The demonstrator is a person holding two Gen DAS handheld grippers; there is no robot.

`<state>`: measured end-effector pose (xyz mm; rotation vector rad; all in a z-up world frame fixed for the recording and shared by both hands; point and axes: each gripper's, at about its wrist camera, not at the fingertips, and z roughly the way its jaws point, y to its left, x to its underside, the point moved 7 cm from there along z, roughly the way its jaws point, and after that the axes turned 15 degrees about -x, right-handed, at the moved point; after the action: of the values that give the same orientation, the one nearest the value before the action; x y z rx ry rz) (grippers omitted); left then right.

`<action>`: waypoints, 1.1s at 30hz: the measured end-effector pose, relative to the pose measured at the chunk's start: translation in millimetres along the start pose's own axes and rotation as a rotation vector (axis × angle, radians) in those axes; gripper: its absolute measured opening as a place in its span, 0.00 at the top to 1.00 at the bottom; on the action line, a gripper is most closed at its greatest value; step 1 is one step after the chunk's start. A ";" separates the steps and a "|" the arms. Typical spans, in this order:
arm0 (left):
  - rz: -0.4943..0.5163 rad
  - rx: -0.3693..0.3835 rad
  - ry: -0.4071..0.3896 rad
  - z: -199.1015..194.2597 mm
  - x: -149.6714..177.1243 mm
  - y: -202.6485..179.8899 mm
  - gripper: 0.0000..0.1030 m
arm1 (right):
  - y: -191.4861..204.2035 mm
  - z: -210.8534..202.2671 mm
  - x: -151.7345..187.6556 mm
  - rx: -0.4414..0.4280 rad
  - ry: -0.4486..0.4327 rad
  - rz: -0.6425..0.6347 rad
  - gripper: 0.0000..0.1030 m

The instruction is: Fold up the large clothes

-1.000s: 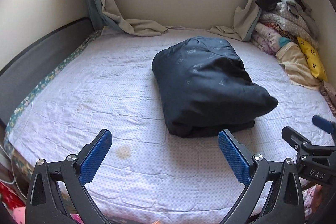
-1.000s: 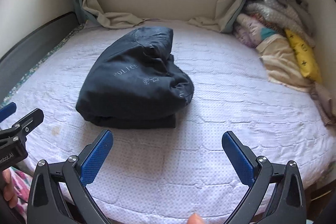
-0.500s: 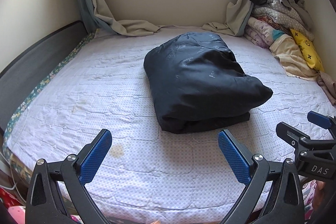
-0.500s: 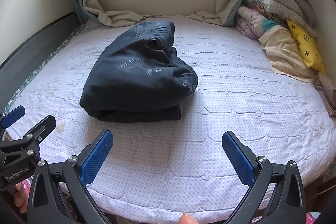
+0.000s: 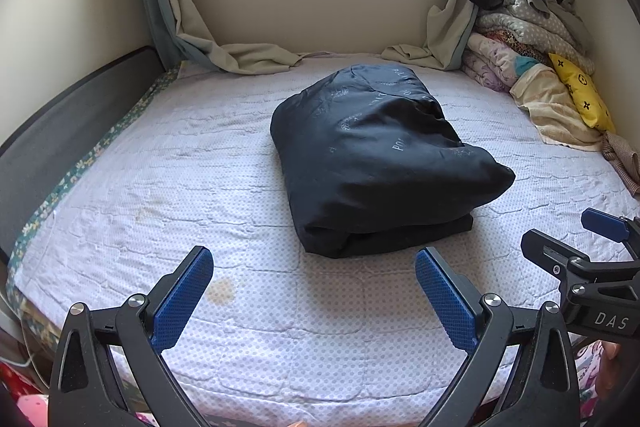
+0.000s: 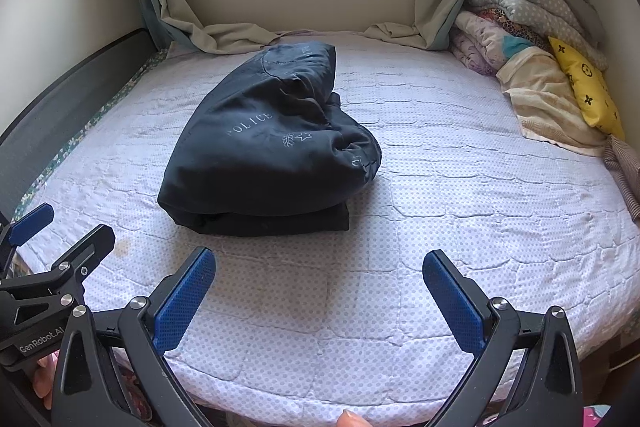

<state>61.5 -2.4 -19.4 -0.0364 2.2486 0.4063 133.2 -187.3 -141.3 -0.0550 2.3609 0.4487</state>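
lying folded into a puffy bundle, the dark navy padded garment (image 5: 380, 163) sits on the white quilted bed (image 5: 160, 187), ahead of the left gripper (image 5: 314, 291) and right gripper (image 6: 320, 297), both spread wide, empty.

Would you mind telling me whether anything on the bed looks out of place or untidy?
The dark jacket is folded but bulges unevenly. The sheet has a yellowish stain near its front edge.

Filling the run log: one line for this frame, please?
phase: fold looks done | dark garment: folded bundle on bed | left gripper: open, clear | right gripper: open, clear
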 end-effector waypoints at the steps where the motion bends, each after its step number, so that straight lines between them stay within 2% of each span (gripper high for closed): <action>1: 0.000 -0.001 0.000 -0.1 0.1 0.0 0.01 | -0.1 -0.2 -0.1 -0.002 0.000 0.000 0.00; 33: 0.007 -0.001 0.000 -0.7 0.4 -2.2 0.01 | 0.6 -2.6 -0.2 -0.016 -0.009 0.017 0.00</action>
<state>61.1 -4.6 -19.9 -0.0292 2.2492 0.4108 131.5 -187.6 -139.2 -0.0402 2.3506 0.4752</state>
